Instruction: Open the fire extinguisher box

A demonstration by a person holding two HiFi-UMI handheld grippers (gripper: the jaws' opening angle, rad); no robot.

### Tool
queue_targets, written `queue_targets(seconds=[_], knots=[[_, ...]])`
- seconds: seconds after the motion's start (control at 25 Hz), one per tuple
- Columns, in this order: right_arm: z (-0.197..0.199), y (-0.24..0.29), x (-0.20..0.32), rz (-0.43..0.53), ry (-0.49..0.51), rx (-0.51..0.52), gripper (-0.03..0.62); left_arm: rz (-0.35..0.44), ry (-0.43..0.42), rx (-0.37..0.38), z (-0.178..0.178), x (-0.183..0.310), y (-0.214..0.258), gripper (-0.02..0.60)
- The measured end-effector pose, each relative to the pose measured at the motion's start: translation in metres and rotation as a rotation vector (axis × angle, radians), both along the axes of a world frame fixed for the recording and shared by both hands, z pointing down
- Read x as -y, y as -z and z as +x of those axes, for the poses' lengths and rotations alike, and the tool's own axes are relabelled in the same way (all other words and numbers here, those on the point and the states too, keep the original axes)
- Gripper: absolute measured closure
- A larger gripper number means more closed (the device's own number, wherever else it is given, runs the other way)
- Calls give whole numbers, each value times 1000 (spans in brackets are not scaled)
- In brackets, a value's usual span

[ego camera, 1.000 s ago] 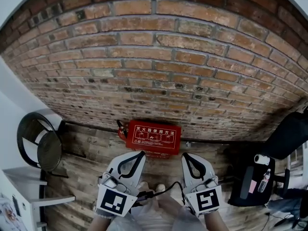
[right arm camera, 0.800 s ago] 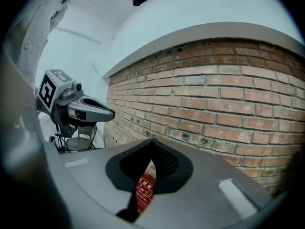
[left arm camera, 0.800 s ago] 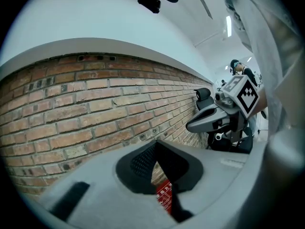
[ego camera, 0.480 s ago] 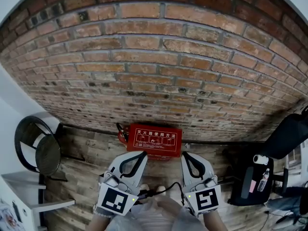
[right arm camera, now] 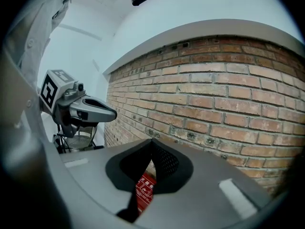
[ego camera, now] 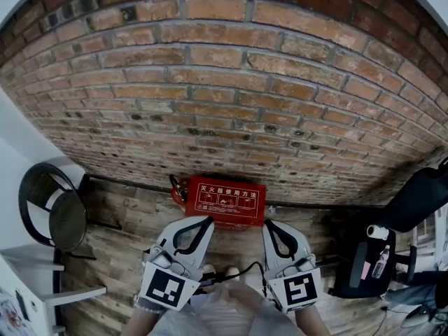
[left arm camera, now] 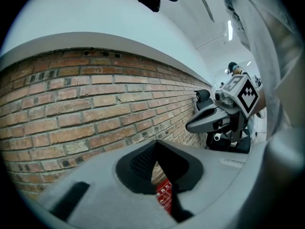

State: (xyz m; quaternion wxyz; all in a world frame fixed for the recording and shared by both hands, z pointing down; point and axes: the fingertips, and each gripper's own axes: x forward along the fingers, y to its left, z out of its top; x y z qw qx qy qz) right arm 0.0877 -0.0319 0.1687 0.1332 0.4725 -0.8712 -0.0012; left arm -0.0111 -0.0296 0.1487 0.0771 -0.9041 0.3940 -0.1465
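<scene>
A red fire extinguisher box with white print on its lid stands on the wooden floor against the brick wall, lid down. My left gripper and right gripper hover side by side just in front of it, both shut and empty, not touching it. Through the left gripper's closed jaws a sliver of the red box shows, and the right gripper appears at the side. The right gripper view shows the box past its closed jaws and the left gripper beside it.
A brick wall rises behind the box. A round black stool stands at the left by a white shelf. A black chair and bag with a bottle sit at the right. Wooden planks cover the floor.
The head view has shifted slightly, so the box sits a little lower and nearer the grippers. Both grippers stay shut and in much the same place.
</scene>
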Motion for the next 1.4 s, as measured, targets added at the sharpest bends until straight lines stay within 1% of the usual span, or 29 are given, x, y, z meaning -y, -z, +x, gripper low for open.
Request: queue_targets(seconds=[0.36, 0.52, 0.72, 0.8, 0.96, 1.12, 1.32, 1.4], knots=[[1, -5, 0, -22, -12, 7, 586, -6, -6, 3, -4, 3, -4, 583], [1, -11, 1, -44, -5, 8, 586, -20, 14, -9, -8, 5, -9, 583], [-2, -28, 1, -77, 11, 5, 586, -46, 29, 9, -13, 2, -23, 581], [-4, -36, 0, -93, 22, 2, 586, -54, 41, 3, -16, 1, -29, 583], [-8, -51, 1, -127, 38, 18, 586, -82, 52, -7, -19, 1, -43, 581], [-11, -67, 4, -160, 54, 29, 586, -121, 53, 12, -21, 2, -62, 583], [-18, -102, 7, -229, 94, 20, 586, -147, 64, 14, -23, 7, -88, 581], [-23, -117, 10, -251, 109, 29, 586, -173, 71, 23, -25, 8, -104, 581]])
